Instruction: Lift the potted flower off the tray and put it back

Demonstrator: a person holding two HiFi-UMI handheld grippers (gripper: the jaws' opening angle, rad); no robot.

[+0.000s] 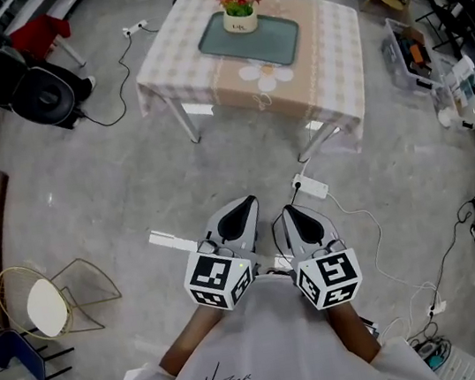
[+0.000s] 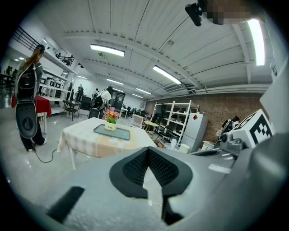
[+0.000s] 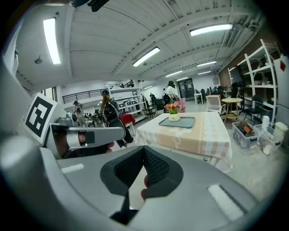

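Observation:
The potted flower (image 1: 238, 9), pink and yellow blooms in a white pot, stands on the back end of a grey-green tray (image 1: 263, 43) on a table with a checked cloth (image 1: 331, 44). Both grippers are held close to my body, well short of the table, over bare floor. My left gripper (image 1: 244, 204) and right gripper (image 1: 291, 213) are side by side, both shut and holding nothing. In the left gripper view, the flower (image 2: 111, 120) and tray (image 2: 115, 132) lie far ahead beyond the shut gripper (image 2: 147, 152). The right gripper view shows the flower (image 3: 173, 111) on the tray (image 3: 179, 122) past the shut gripper (image 3: 143, 152).
A white power strip (image 1: 310, 186) and cables lie on the floor between me and the table. A wire chair (image 1: 54, 299) stands at the left and black round equipment (image 1: 44, 94) at the upper left. Bins and shelving (image 1: 462, 86) line the right side. People stand in the background (image 3: 109, 113).

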